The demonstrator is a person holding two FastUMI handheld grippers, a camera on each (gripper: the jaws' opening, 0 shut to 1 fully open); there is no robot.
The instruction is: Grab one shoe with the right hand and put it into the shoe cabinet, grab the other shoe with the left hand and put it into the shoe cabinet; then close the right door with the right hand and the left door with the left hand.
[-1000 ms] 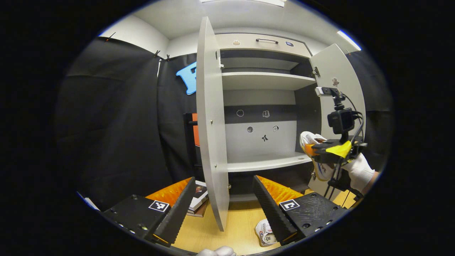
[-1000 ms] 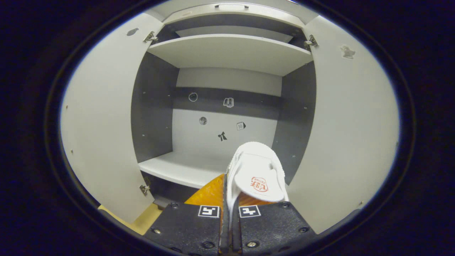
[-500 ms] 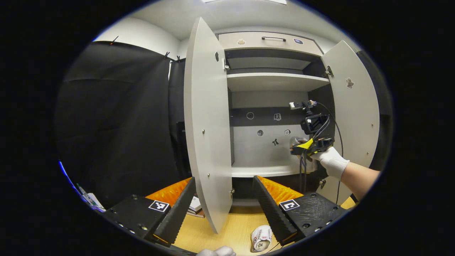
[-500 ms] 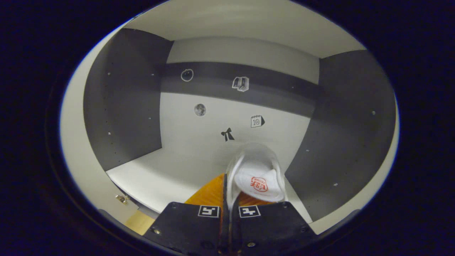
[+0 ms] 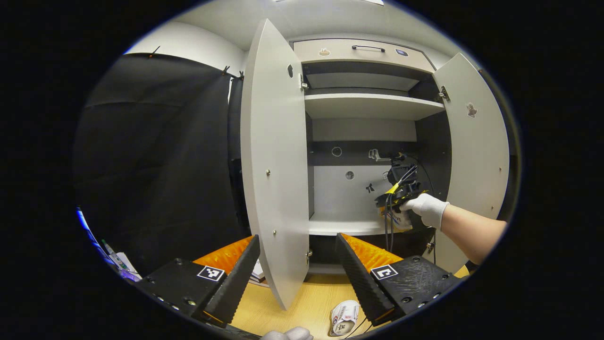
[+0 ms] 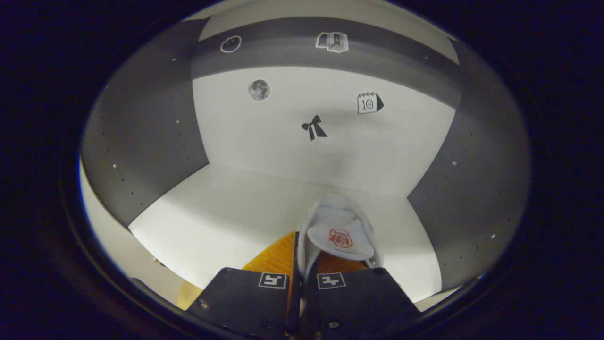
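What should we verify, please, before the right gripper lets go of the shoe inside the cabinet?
1. Right gripper grips the shoe: ok, both fingers are closed on its edge.
2. Shoe is over the lower shelf: ok, it is well inside, near the right wall.
3. Shoe rests on the shelf: cannot tell, contact is hidden.
4. Landing spot is free: ok, bare shelf ahead of the shoe.
5. Both doors are open wide: ok, left door and right door stand clear of the arm.
6. Left gripper is ready for the second shoe: ok, it is open, with the shoe on the floor below.
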